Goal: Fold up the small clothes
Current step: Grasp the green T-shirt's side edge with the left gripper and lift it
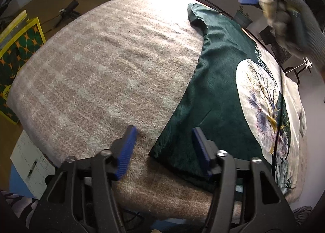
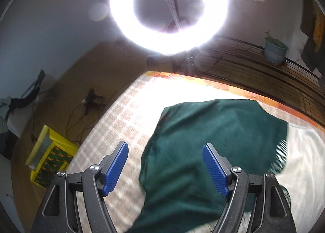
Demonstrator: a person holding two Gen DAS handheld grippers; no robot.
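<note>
A dark green garment with a cream round tree print lies flat on the beige checked blanket, on its right side. My left gripper is open and empty, low over the garment's near left corner. My right gripper is open and empty, held above the garment's far part. The right gripper also shows blurred at the top right of the left wrist view.
A bright ring light stands past the far edge of the blanket. A yellow and green box sits on the floor to the left. A potted plant stands on a slatted shelf at the back right. Cables and a tripod lie on the floor.
</note>
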